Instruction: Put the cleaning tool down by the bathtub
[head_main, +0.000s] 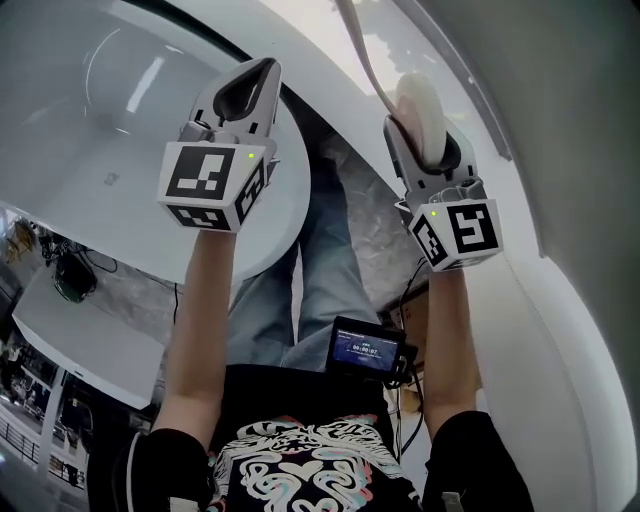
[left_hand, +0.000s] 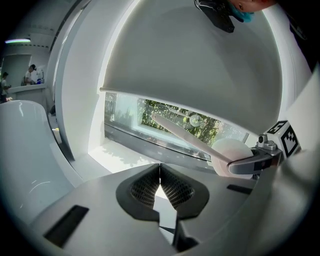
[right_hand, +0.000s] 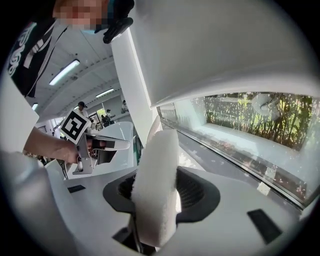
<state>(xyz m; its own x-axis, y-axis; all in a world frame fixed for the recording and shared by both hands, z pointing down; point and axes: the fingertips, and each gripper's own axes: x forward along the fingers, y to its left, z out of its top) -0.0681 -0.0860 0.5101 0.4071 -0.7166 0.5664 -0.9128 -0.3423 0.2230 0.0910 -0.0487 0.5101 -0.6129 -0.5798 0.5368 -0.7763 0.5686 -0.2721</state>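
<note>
The cleaning tool has a white sponge head (head_main: 418, 100) and a long pale handle (head_main: 360, 50) that runs up and away. My right gripper (head_main: 422, 135) is shut on the sponge head (right_hand: 156, 190), which stands on edge between the jaws and hides most of the pads. From the left gripper view the sponge (left_hand: 231, 152) and handle (left_hand: 175, 131) show at the right. My left gripper (head_main: 262, 70) is held beside it to the left, shut and empty, its pads meeting at the tips (left_hand: 160, 167). The white bathtub (head_main: 100, 100) lies under and left of the left gripper.
A big white curved wall (head_main: 570, 300) fills the right side. A long low window with greenery (left_hand: 200, 125) runs ahead above a white ledge (left_hand: 115, 152). A small screen device (head_main: 365, 350) hangs at the person's waist. People stand far off (left_hand: 32, 75).
</note>
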